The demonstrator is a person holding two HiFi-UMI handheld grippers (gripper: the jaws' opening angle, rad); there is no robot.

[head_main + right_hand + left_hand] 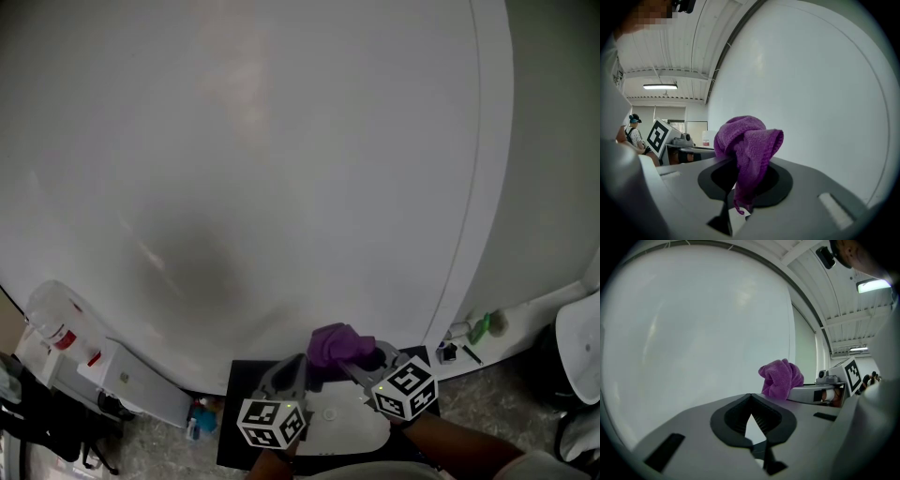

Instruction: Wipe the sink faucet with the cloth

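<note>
cloth: a purple terry cloth [339, 345], scrunched into a wad, was pinched in the right gripper [364, 364]. It was up in the air in front of a white wall [281, 141], not resting on anything.
right gripper: the jaws were clamped on the cloth. The wad poked out past the tips, and in the right gripper view a short tail dangled down between the jaws.
left gripper: the left gripper [286, 373] had its jaws pressed together at the tips with nothing in them. It sat just beside the right one, on its left.
sink faucet: honestly couldn't find it. No view showed a faucet or a sink, just wall.
which way to go: with no faucet in view, I couldn't tell which way it lay from the cloth, or how its spout ran. My guess was the person needed to turn and find it first.
cloth's heading: the wad pointed forward along the right gripper's jaws, toward the wall. It was too bunched up to have a real long axis, apart from that hanging tail.
nearer hand: the right hand had the cloth, so I'd bet it would do the wiping, with the left free to steady things.
progress: the cloth was in hand but touching nothing, so it looked like wiping hadn't started.
floor stuff: a dark mat [246, 403] lay below both grippers. A clear plastic container [52, 323] sat at the lower left, well apart.
</note>
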